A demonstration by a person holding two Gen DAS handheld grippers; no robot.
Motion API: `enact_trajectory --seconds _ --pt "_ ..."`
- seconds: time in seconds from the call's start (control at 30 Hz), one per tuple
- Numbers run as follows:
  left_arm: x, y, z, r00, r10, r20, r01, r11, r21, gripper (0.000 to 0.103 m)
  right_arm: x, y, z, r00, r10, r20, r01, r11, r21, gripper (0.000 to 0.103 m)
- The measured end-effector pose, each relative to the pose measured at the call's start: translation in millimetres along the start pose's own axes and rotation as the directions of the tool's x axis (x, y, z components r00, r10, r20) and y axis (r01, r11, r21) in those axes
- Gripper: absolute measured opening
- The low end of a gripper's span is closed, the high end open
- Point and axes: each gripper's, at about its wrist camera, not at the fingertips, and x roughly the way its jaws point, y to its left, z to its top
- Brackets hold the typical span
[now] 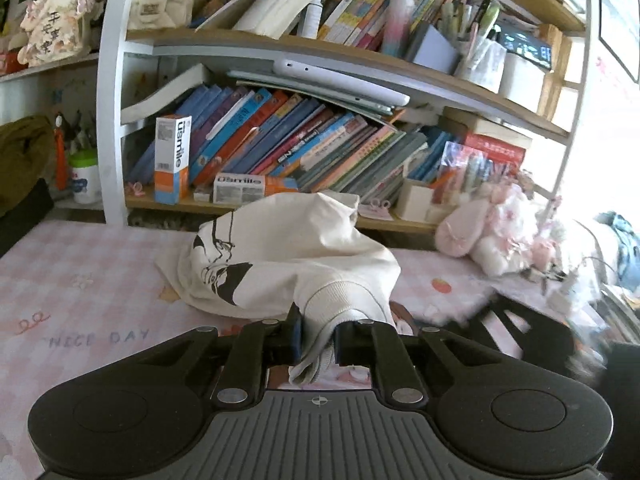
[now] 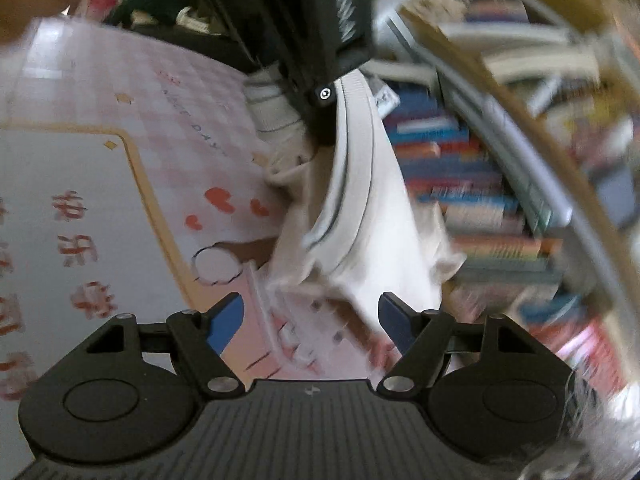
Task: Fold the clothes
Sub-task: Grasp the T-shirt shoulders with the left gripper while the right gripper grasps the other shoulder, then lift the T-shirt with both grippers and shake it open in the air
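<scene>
My left gripper [image 1: 316,340] pinches the cream garment's [image 1: 296,252] ribbed cuff above the mat [image 1: 80,280]; my right gripper [image 2: 310,320] gapes wide, empty.

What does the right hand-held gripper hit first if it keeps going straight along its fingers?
Probably the cream garment, which hangs straight ahead of the open right hand-held gripper. The left hand-held gripper, which holds the garment up, lies farther along that line. The view is motion-blurred, so depth is uncertain.

Both tools are black, with a ribbed grey deck and round silver pivot screws. The left tool [image 1: 316,336] carries a crosshair mark; the right tool [image 2: 311,322] has blue finger pads [image 2: 226,322].
</scene>
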Motion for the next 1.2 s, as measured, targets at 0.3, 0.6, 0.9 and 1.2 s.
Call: enact_trajectory --seconds 0.3,0.6,0.9,1.2 --pt "-22.4 28.9 -13.4 1.000 0.025 -0.015 -0.024 1.000 0.014 0.032 11.0 -23.0 36.2 0.997 -0.041 0.065 0.046 0.996 -0.077 0.010" --pt "-0.2 16.0 -56.8 0.994 0.038 -0.101 -0.024 0.990 0.136 0.074 -14.1 -88.7 84.6 0.982 -0.115 0.153 0.110 0.993 0.045 0.009" --pt "18.4 -28.7 -50.8 1.000 -0.018 -0.026 0.021 0.990 0.140 0.082 -21.4 -126.5 108.9 0.988 -0.042 0.148 0.027 0.994 0.102 0.009" --pt "67.8 -54.0 -51.6 0.989 0.140 -0.041 -0.125 0.960 0.252 0.075 -21.6 -132.5 122.6 0.990 -0.022 0.137 0.008 0.995 0.103 0.009"
